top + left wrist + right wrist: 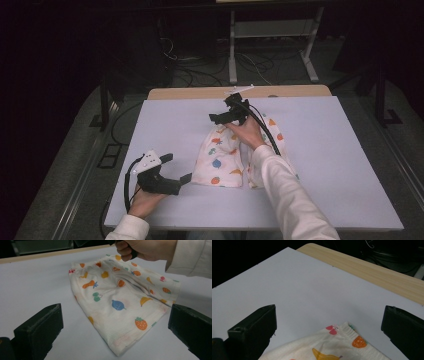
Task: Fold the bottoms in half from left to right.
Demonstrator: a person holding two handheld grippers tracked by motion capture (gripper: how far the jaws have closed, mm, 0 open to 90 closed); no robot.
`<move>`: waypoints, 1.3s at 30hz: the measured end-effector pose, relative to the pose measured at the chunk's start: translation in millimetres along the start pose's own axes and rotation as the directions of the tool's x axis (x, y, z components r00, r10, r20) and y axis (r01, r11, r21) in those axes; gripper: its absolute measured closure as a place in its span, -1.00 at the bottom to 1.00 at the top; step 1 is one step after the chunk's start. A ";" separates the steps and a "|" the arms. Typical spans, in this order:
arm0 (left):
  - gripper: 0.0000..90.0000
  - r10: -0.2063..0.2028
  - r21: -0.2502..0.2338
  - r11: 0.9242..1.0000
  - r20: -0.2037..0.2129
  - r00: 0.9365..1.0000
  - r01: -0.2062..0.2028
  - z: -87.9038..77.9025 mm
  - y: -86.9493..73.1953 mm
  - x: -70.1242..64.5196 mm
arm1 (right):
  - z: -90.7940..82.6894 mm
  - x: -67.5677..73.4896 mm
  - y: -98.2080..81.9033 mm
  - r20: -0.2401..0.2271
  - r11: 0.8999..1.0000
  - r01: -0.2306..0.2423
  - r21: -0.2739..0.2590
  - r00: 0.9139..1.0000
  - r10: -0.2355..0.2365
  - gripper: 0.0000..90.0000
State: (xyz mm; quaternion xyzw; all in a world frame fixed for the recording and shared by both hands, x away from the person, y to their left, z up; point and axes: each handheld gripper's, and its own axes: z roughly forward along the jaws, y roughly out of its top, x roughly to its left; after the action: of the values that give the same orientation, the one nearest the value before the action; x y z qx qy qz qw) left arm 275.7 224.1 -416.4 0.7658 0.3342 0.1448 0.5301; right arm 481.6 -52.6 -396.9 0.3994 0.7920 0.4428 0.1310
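The fruit-print shorts (227,157) are lying folded and rumpled near the middle of the white board (330,165), white cloth dotted with strawberries and bananas. The right gripper (220,118) is hovering over their far edge, its 2 jaws standing apart. The left gripper (179,168) is waiting nearby, jaws likewise apart. The right gripper view is revealing the elastic waistband (348,333).

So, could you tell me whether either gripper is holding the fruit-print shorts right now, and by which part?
Nothing is held. The left gripper is open, short of the shorts. The right gripper is open too, above their waistband, with neither of its fingers touching the cloth.
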 end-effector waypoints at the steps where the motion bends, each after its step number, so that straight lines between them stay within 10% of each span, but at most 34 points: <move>1: -1.00 0.001 0.001 1.000 0.000 1.000 -0.001 0.1 0.1 0.0 | 1.7 0.2 -0.2 0.002 1.000 -0.004 0.003 1.000 0.004 -0.97; 24: -1.00 0.002 -0.001 1.000 0.002 1.000 -0.002 -0.4 0.3 1.6 | 33.3 -12.7 2.0 0.067 0.994 -0.109 0.023 0.992 0.108 -0.65; 39: -1.00 0.005 0.002 1.000 0.003 1.000 -0.005 -0.2 0.0 2.2 | 44.7 -15.3 -8.8 0.130 0.986 -0.143 0.091 0.983 0.131 0.01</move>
State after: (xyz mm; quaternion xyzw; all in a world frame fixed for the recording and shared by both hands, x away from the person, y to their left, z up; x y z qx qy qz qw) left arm 277.3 225.7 -416.6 0.7672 0.3317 0.1448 0.5296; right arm 512.0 -39.9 -431.9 0.4858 0.7740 0.3852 0.1290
